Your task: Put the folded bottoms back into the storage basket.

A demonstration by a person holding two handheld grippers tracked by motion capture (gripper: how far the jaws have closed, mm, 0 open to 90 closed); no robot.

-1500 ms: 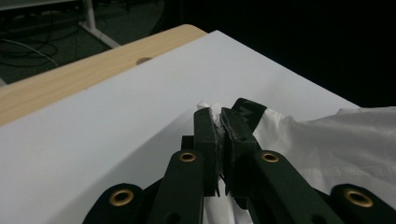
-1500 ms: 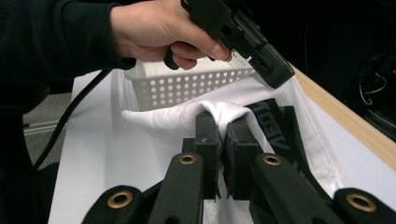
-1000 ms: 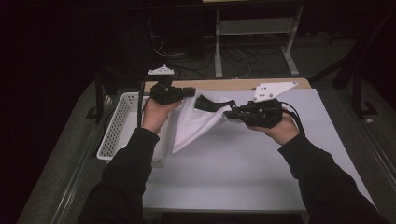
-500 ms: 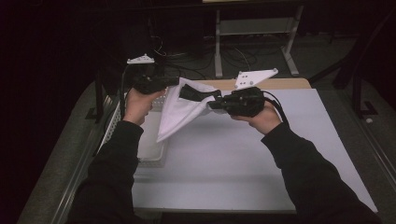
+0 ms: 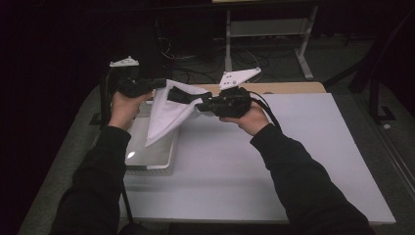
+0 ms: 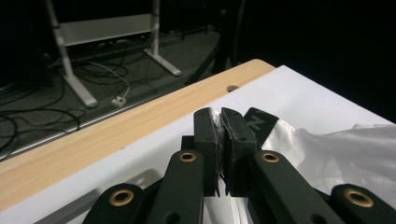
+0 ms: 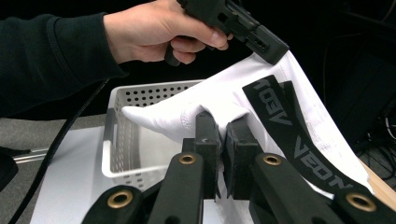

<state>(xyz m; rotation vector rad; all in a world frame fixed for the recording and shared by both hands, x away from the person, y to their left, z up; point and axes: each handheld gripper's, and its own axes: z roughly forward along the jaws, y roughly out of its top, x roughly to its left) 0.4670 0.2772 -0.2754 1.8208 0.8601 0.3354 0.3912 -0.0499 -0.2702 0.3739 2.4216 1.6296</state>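
A white garment (image 5: 165,116) with a black lettered band (image 7: 279,117) hangs stretched between both grippers, its lower corner drooping over a white perforated basket (image 5: 152,159). My left gripper (image 5: 163,82) is shut on the garment's upper edge; a sliver of white fabric shows pinched between its jaws (image 6: 218,122), with more of the garment (image 6: 336,149) to the right. My right gripper (image 5: 199,105) is shut on a fold of the garment (image 7: 224,100) near the band. From the right gripper view (image 7: 219,127), the left gripper (image 7: 270,50) grips the top corner above the basket (image 7: 140,97).
The white table (image 5: 293,161) stretches to the right of the basket. A wooden strip (image 5: 274,88) runs along its far edge. Beyond it are desk legs and cables on the floor (image 6: 93,84).
Both hands have carried the garment leftward, from over the table's middle to above the basket. Both grips have stayed the same.
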